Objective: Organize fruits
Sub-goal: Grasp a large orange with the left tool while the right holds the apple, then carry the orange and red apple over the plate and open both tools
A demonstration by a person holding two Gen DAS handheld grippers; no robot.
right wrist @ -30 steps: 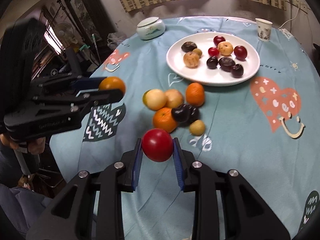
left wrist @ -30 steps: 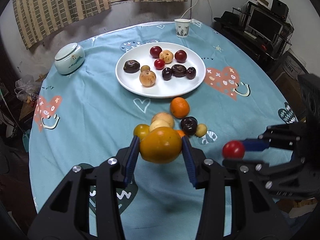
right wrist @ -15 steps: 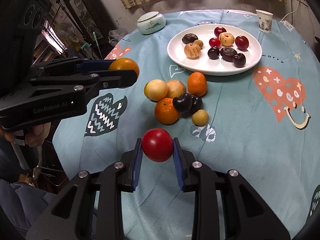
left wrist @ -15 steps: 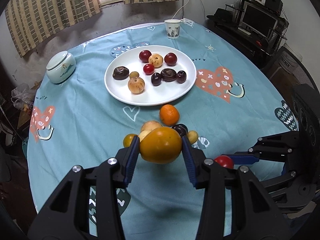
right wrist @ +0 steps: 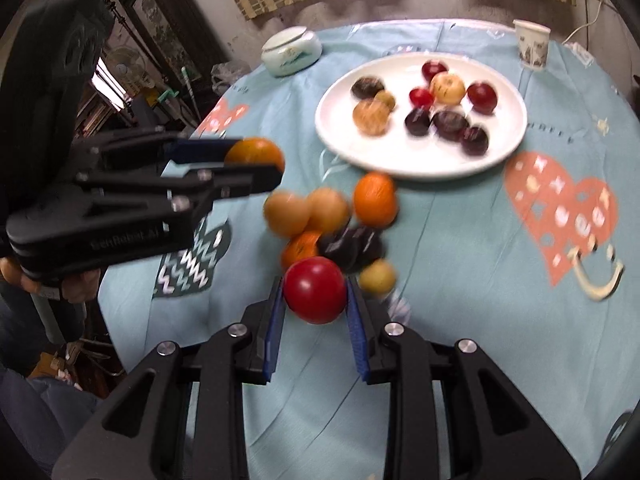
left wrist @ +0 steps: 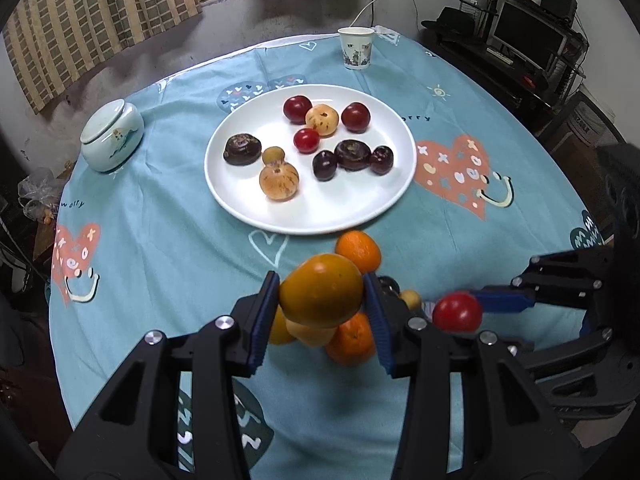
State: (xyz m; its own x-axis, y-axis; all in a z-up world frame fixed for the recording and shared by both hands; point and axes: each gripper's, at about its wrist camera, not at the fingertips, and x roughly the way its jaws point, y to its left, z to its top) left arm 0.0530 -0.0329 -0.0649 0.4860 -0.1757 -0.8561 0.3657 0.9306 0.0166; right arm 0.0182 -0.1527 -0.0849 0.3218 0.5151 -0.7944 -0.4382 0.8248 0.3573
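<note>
Orange fruit (left wrist: 321, 296) sits clenched in left jaws branded "GenRobot.AI"; right jaws grasp a red tomato (right wrist: 315, 289).

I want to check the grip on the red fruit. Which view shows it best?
The right wrist view: the red fruit sits centred between both fingers. The left wrist view shows it side-on, small, near the edge.

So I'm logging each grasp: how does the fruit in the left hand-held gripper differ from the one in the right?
The orange-yellow fruit is orange-yellow, the red fruit deep glossy red. The orange-yellow fruit is larger and wider, so the left hand-held gripper stands wider than the right hand-held gripper. Both are held above the tablecloth, short of the white plate.
</note>
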